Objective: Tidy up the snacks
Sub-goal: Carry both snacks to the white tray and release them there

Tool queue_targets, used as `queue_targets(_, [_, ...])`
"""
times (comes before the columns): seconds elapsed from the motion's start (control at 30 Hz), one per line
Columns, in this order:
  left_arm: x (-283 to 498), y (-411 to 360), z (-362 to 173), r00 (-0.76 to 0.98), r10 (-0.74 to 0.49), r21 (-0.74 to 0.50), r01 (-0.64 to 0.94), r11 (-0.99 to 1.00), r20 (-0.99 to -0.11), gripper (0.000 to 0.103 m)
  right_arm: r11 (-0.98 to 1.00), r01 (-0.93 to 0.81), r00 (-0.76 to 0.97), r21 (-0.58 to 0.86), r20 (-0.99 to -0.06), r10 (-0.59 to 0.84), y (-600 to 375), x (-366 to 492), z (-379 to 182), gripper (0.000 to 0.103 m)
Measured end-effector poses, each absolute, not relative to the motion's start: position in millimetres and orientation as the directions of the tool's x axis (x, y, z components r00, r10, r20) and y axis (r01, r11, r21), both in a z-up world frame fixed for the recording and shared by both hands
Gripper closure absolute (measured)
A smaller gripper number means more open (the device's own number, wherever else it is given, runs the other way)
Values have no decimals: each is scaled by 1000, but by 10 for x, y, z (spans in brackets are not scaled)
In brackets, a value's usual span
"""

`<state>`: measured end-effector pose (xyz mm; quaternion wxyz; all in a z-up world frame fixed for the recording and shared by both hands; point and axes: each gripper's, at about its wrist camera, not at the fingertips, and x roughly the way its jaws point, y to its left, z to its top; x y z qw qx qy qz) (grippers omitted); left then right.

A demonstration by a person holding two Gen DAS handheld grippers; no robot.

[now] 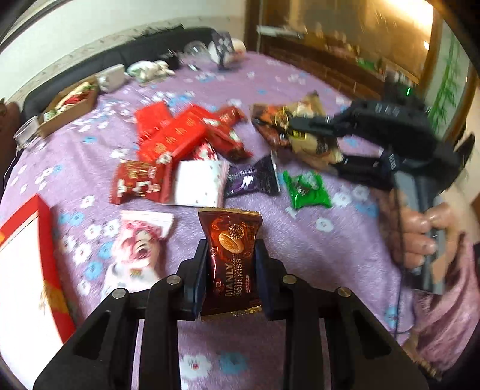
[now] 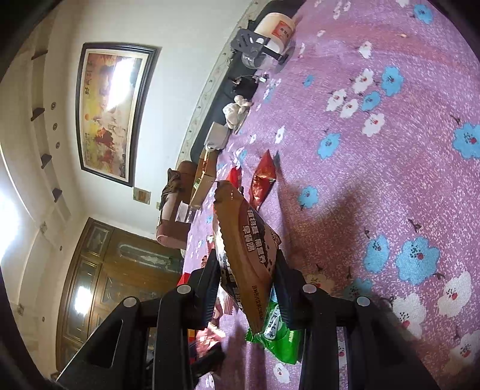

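Observation:
My left gripper [image 1: 230, 264] is shut on a dark brown snack packet [image 1: 231, 258] with gold lettering, held clear above the purple flowered cloth [image 1: 300, 240]. Beyond it lies a pile of snacks: several red packets [image 1: 177, 135], a white packet [image 1: 199, 184], a purple packet [image 1: 252, 178] and a green packet [image 1: 309, 190]. My right gripper [image 2: 247, 267] is shut on a tan-brown packet [image 2: 247, 240], seen from the left wrist view as the tan-brown packet [image 1: 312, 141] held over the cloth at the right. A green packet [image 2: 279, 339] lies under the right gripper.
A red and white box [image 1: 27, 270] sits at the left edge. A brown cardboard tray [image 1: 69, 108] of snacks, a white jar [image 2: 276, 28] and crumpled white items [image 1: 150, 69] stand along the far edge. A person's hand [image 1: 423, 234] holds the right gripper's handle.

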<state>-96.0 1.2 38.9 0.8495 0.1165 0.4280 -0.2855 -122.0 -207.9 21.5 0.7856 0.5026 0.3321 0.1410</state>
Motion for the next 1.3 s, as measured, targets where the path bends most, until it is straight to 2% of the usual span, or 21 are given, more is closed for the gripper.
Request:
queue_targets(0.13, [-1226,304,643,563,-400,-62,524,850,-723,77,447,109,752,888,-368,547,-2104,-1241,229,68])
queue_targets(0.33, [-1412,898,794,677,-317,-56,378,924,-664,77,470,126,767,874,-386,512,-2127,-1293,250,68])
queue_targets(0.67, [-1399,1896,749,742,-135,-30,154,988,-656,77,610,64,811,790,-397,429,-1871,-1546,600,68])
queue_targets(0.9, [-1363,2215,522,715,-80,-46,67,997,-695,77,617,-90,730,782,-370,575,-944,-1409,810,69])
queue_targets(1.23, [-1380,2478,329,678,-12,-25,-10,1000,-735,76,592,-264,508,762,-412,756,644,-1213,819,69])
queue_targets(1.3, [-1395,2525,303,672,4,-19,-27,999,-740,76,603,-289,477,743,-435,764,900,-1223,817,66])
